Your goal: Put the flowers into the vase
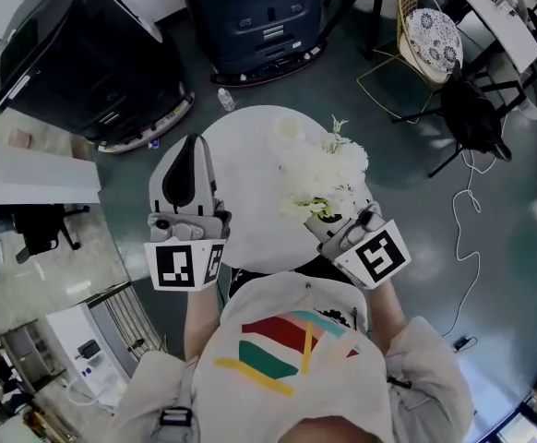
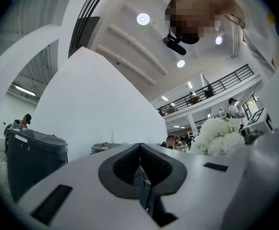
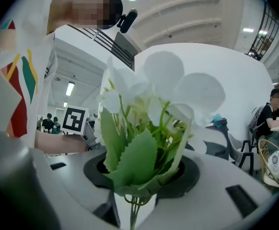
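A bunch of white flowers (image 1: 326, 169) with green leaves hangs over the round white table (image 1: 241, 146). My right gripper (image 1: 331, 221) is shut on its stems. In the right gripper view the flowers (image 3: 151, 109) fill the middle, the leaves and stems pinched between the jaws of the right gripper (image 3: 142, 178). A small pale vase (image 1: 288, 129) stands on the table just beyond the blooms. My left gripper (image 1: 186, 172) hovers over the table's left side, shut with nothing in it. In the left gripper view that gripper (image 2: 140, 151) has its pads touching, with the flowers (image 2: 220, 135) off to the right.
Large dark machines (image 1: 84, 53) stand on the floor behind the table. A gold wire chair (image 1: 425, 40) with a patterned cushion and a black chair (image 1: 476, 113) are at the right. A cable (image 1: 471, 247) trails on the floor. A small bottle (image 1: 226, 100) stands beyond the table's far edge.
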The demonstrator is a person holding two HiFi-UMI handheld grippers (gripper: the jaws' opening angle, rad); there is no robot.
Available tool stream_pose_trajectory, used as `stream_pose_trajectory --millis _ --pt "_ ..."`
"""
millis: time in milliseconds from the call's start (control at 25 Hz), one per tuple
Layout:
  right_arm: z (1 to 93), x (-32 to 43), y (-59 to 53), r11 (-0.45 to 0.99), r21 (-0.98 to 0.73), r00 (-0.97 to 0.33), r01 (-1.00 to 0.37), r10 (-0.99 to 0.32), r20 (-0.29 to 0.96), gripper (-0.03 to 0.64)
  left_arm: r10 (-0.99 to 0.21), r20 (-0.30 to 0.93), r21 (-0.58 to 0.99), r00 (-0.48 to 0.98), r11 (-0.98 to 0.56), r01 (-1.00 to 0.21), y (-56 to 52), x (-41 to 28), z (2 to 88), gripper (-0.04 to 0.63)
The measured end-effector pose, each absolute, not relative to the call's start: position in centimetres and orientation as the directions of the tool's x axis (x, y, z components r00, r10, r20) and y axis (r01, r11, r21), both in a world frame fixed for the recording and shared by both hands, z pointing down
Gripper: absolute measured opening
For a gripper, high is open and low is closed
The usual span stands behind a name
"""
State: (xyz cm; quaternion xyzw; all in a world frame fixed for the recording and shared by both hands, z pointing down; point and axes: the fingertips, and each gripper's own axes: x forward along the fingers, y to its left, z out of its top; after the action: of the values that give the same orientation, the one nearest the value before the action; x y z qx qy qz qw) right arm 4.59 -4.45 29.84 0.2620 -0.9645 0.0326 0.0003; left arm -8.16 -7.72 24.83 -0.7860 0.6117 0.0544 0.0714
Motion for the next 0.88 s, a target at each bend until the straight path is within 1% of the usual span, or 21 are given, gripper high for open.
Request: stream_pose_trajectory --millis 160,440,560,680,880 --pt "27.5 4.7 -6.7 0.852 -0.04 -0.85 -0.522 -0.523 -0.064 0.202 -0.961 -0.163 -0.036 0.223 -0.22 -0.975 -7.4 -9.3 25.1 0.006" --pt "21.1 5.2 -12.5 0.792 0.046 -0.778 -0.609 -0.585 -0.229 0.202 -0.977 -0.142 -0.004 0.16 -0.162 -0.987 -6.9 -12.0 26.6 0.006" --pt "19.2 4.7 -14.0 0.781 0.068 -0.764 -0.621 -0.585 -0.272 0.202 -0.981 -0.129 0.012 0.143 -0.145 -0.989 -7.0 -12.8 27.3 0.006" --pt "19.7 3.6 -15.3 0.781 0.07 -0.767 -0.62 -0.585 -0.263 0.202 -0.985 -0.104 0.026 0.139 -0.143 -0.989 -7.4 -13.4 28.3 0.006" --pt "25.2 1.5 -17.1 0.784 0.034 -0.776 -0.62 -0.607 -0.17 0.202 -0.988 -0.041 0.03 0.152 -0.153 -0.988 -8.8 -14.0 30.5 0.006"
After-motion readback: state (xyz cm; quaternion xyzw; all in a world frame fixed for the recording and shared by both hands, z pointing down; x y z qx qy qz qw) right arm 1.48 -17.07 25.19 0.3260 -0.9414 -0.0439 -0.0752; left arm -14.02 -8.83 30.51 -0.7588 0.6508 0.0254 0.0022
